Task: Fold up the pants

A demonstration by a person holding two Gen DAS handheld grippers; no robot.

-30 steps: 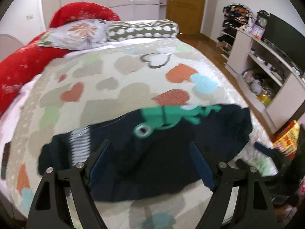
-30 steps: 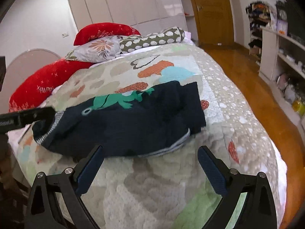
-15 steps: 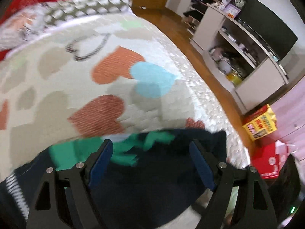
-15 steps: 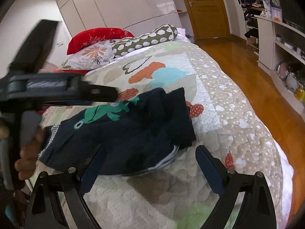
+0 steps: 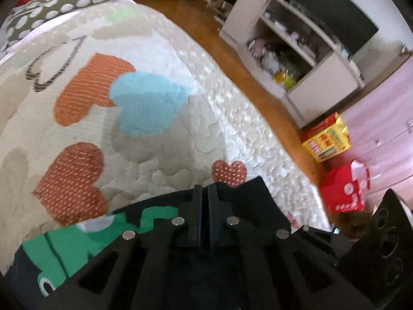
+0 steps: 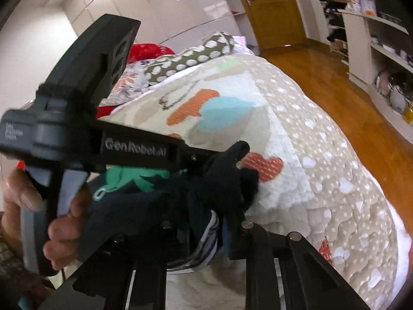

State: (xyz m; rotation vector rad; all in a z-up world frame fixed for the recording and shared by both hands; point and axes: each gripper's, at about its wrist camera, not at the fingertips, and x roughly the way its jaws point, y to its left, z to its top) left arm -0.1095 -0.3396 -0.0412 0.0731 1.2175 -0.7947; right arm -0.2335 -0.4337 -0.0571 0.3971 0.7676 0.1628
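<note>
Pants [image 6: 144, 201]: dark navy with a green print and a striped cuff; they lie bunched at the near end of the bed, raised at one end where both tools meet them.
Right gripper [image 6: 204, 235]: your fingers are narrowed onto the striped edge and several layers of cloth sit between them, so I read this as a hold on the pants.
Left gripper [image 5: 202, 193]: the fingers are pressed almost together with dark cloth around the tips; in the right view that tool pinches the far corner and lifts it off the quilt.
Left hand [image 6: 59, 222]: wrapped around the handle, low at the left of the right view.
Step in hand: judged as a grasp on one end, ready to carry it over for a fold.
How to do it well: check that each hold has the full stack of layers, keep both tools level and apart so the edge stays taut, then lay it down square.
Long axis: runs left to right across the bed, roughly; the gripped end points right, toward the floor side.
Bed [image 5: 160, 155]: quilt with orange, blue and red hearts; free space lies beyond the pants.
Pillow [image 6: 191, 56]: spotted, at the far head end.
</note>
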